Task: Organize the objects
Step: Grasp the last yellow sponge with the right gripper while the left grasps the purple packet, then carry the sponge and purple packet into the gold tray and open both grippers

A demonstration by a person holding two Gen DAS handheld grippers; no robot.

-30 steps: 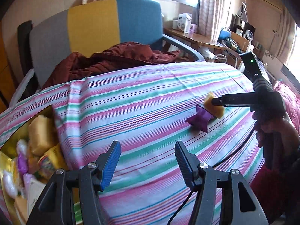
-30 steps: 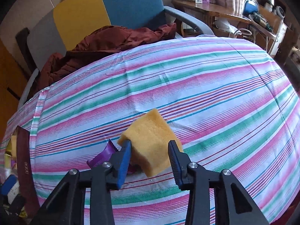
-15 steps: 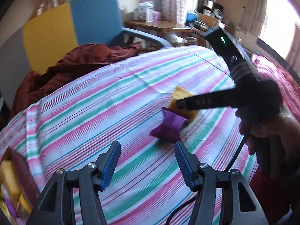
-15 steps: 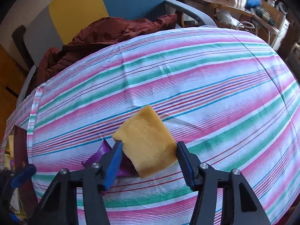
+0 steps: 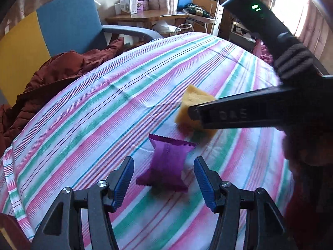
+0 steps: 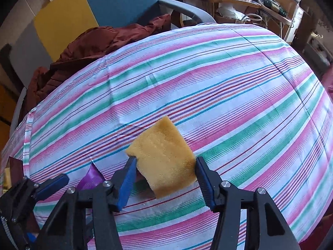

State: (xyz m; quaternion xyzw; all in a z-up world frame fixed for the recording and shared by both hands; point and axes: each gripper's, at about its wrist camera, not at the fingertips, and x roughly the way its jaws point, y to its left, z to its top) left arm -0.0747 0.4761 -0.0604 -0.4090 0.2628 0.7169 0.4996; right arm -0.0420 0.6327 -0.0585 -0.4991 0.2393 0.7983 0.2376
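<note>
A yellow foam sponge block (image 6: 164,158) sits on the table with a pink, green and white striped cloth (image 6: 229,87). The right gripper (image 6: 164,179) is around it, one blue pad on each side. Its pads are at the sponge's edges, but I cannot tell if they press it; the sponge looks full, not squashed. In the left wrist view the sponge (image 5: 194,102) is tipped up, with one corner high.

A shiny purple snack packet (image 5: 167,164) lies on the cloth just beside the sponge, on its left. The left gripper (image 5: 164,179) hangs over the packet with its pads apart, one on each side, not touching it. It holds nothing.

A dark red jacket (image 6: 100,43) is piled at the far edge of the table, against a chair with a yellow and blue back (image 6: 83,10). A wooden desk with boxes (image 5: 145,17) stands further back.
</note>
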